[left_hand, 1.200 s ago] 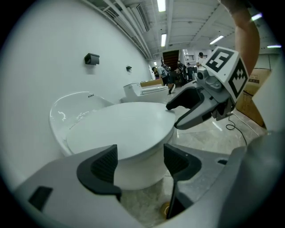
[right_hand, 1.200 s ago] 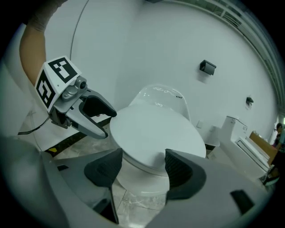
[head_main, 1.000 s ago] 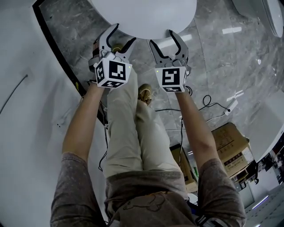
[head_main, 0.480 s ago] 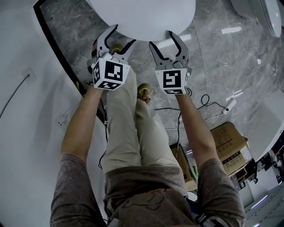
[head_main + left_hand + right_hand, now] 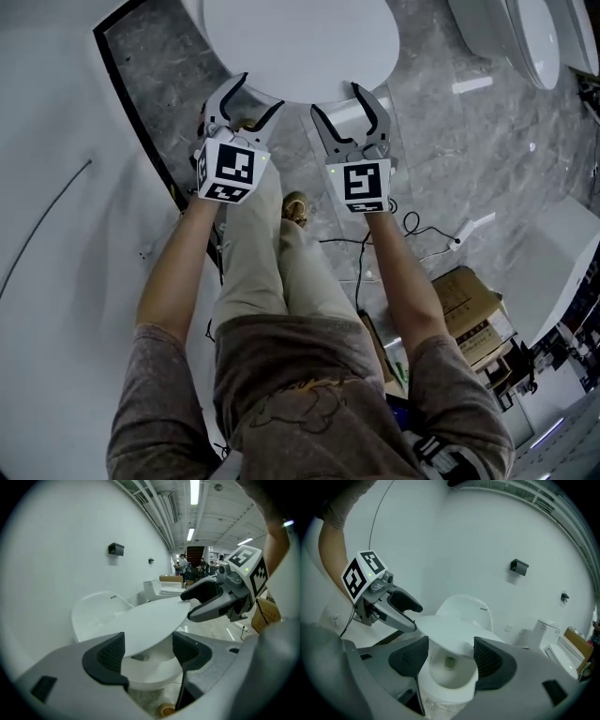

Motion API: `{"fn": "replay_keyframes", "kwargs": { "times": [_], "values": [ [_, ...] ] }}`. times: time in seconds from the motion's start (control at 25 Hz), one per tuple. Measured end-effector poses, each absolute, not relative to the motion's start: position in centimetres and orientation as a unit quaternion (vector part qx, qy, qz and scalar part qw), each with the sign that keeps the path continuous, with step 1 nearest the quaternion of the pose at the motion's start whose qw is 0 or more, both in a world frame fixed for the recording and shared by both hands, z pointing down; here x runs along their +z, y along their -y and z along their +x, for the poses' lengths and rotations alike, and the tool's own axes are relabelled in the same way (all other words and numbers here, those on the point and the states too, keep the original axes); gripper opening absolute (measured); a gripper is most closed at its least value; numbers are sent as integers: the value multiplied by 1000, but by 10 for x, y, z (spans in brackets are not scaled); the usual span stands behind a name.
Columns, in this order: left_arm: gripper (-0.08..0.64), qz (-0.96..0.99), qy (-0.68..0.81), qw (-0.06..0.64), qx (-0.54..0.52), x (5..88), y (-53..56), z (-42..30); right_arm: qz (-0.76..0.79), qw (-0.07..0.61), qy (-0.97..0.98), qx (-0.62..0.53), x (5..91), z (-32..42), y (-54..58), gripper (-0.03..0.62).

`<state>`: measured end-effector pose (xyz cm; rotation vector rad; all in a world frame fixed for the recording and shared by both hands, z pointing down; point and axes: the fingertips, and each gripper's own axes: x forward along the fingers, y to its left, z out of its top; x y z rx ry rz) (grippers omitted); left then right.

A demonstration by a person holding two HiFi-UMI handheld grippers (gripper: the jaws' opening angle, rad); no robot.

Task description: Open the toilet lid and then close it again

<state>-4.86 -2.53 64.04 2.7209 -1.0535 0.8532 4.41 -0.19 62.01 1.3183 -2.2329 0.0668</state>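
Note:
The white toilet lid [image 5: 300, 47] is an oval at the top of the head view. My left gripper [image 5: 242, 98] and right gripper [image 5: 349, 103] are both open at its near rim, side by side. In the left gripper view the lid [image 5: 150, 620] hangs partly raised over the bowl [image 5: 154, 667], its rim between my left jaws; the right gripper [image 5: 206, 603] straddles the rim's right side. In the right gripper view the lid [image 5: 450, 630] tilts above the bowl [image 5: 447, 667], and the left gripper [image 5: 405, 613] has its lower jaw under the edge.
A second toilet [image 5: 525, 37] stands at the upper right. Cardboard boxes [image 5: 473, 314] and cables [image 5: 422, 230] lie on the grey marble floor to the right. A white wall [image 5: 56, 187] runs along the left. The person's legs and shoe [image 5: 298, 208] are below the grippers.
Both grippers stay open at the lid's near rim. The head view has shifted, so more of the lid and the second toilet now show.

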Motion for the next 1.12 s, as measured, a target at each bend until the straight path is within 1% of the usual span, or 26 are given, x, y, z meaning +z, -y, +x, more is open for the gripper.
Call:
{"fn": "replay_keyframes", "kwargs": {
  "times": [0.36,0.64,0.96,1.04,1.12],
  "values": [
    [316,895,352,55,266,544,85,-66,475,266,839,12,518,25,66,291],
    [316,891,363,96,255,501,132,-80,468,278,838,18,469,11,118,291],
    [314,889,377,117,232,460,196,-100,456,280,845,3,421,-10,188,291],
    [302,888,383,115,224,450,217,-103,449,277,850,-5,410,-14,212,291],
    [274,886,392,111,222,439,237,-107,441,276,854,-11,399,-20,236,290]
  ]
}}
